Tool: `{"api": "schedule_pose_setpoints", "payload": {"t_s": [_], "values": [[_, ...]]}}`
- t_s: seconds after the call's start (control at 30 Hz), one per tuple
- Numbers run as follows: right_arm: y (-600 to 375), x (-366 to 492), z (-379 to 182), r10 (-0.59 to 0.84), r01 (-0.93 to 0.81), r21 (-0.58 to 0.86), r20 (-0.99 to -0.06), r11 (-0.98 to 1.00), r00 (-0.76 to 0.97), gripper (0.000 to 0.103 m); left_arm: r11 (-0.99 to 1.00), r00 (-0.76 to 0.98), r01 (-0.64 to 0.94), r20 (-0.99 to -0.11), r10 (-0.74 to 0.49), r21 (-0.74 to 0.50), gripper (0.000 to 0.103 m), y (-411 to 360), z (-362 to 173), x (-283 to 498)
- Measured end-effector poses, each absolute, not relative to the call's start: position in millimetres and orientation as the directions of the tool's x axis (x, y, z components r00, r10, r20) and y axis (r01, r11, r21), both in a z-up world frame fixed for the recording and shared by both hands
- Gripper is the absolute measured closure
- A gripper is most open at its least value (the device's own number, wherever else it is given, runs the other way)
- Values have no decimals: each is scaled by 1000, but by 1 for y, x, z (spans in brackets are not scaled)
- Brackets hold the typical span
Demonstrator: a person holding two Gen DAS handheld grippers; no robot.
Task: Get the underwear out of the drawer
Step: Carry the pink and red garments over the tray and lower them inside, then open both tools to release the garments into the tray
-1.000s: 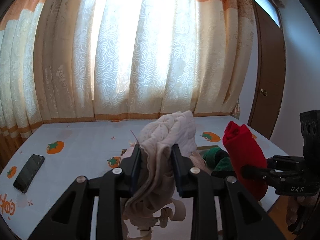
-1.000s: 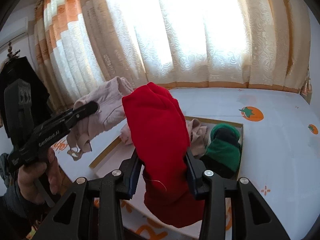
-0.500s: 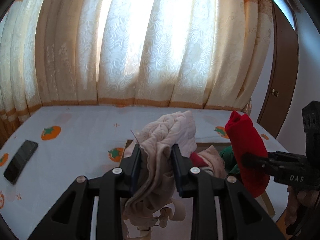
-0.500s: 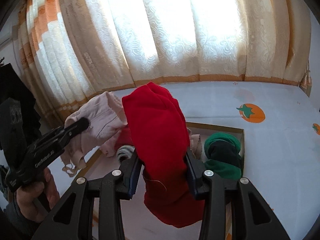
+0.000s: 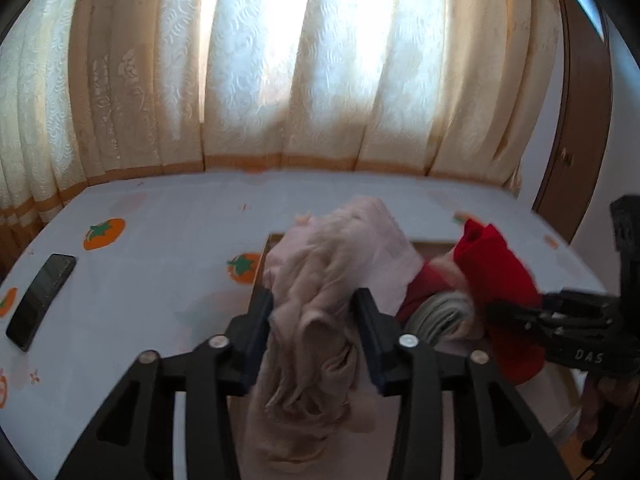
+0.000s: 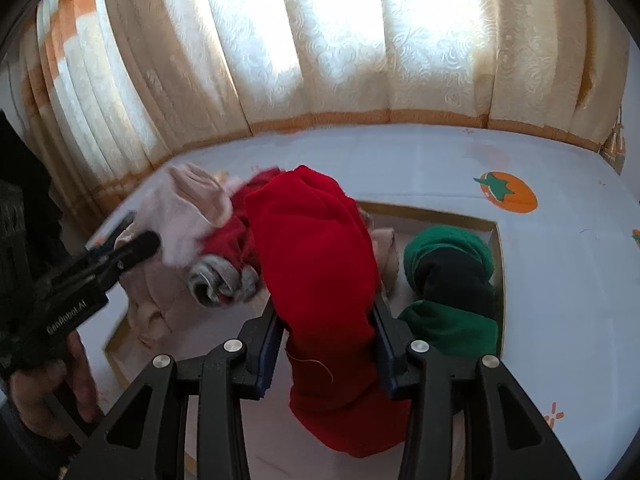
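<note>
My left gripper [image 5: 314, 312] is shut on pale pink underwear [image 5: 320, 280], which hangs between its fingers above the left end of the open drawer [image 5: 274, 240]. It also shows in the right wrist view [image 6: 188, 208]. My right gripper [image 6: 326, 312] is shut on red underwear [image 6: 320, 280], held over the middle of the drawer [image 6: 498, 248]; the left wrist view shows it at the right [image 5: 496, 276]. Inside the drawer lie a green and black roll [image 6: 452, 272], a grey and red roll [image 6: 220, 276] and beige pieces [image 6: 386, 248].
The drawer is sunk in a white tabletop with orange tomato prints [image 6: 506, 192]. A black phone [image 5: 40, 294] lies on the table at the far left. Cream and orange curtains [image 5: 320, 60] hang behind. A brown door [image 5: 576, 120] stands at the right.
Both grippers have tilted down and lowered toward the drawer, still holding their garments. The pink and red underwear now sit closer together over the drawer.
</note>
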State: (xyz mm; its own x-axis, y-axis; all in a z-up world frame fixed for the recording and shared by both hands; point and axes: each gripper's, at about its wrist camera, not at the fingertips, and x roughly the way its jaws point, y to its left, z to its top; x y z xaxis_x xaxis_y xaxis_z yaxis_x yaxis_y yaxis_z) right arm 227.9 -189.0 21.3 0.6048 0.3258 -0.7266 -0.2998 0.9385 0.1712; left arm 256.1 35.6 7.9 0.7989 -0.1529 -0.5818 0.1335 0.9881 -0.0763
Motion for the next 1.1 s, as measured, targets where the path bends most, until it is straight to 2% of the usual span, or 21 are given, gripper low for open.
{"api": "schedule_pose_setpoints", "payload": {"t_s": [0.1, 0.2, 0.27, 0.37, 0.47, 0.87, 1.1], "values": [[-192, 229, 16, 330, -295, 181, -730, 938, 599, 58, 986, 792, 145, -587, -168, -86, 60, 38, 3, 254], [-192, 229, 15, 334, -301, 183, -732, 936, 594, 57, 984, 795, 155, -581, -177, -88, 54, 37, 5, 251], [-193, 226, 16, 329, -298, 178, -732, 938, 597, 52, 982, 799, 160, -571, -187, -97, 45, 37, 8, 247], [-196, 217, 24, 321, -290, 170, -711, 942, 626, 44, 982, 818, 167, -543, -189, -91, 39, 38, 14, 239], [-199, 206, 31, 323, -289, 169, -688, 942, 650, 39, 981, 831, 179, -522, -192, -75, 37, 37, 21, 231], [-201, 147, 50, 376, -343, 187, -663, 921, 647, 38, 975, 847, 216, -488, -212, -50, 36, 36, 28, 196], [-199, 112, 57, 411, -378, 198, -640, 904, 649, 37, 970, 844, 228, -480, -238, -81, 36, 42, 31, 169]]}}
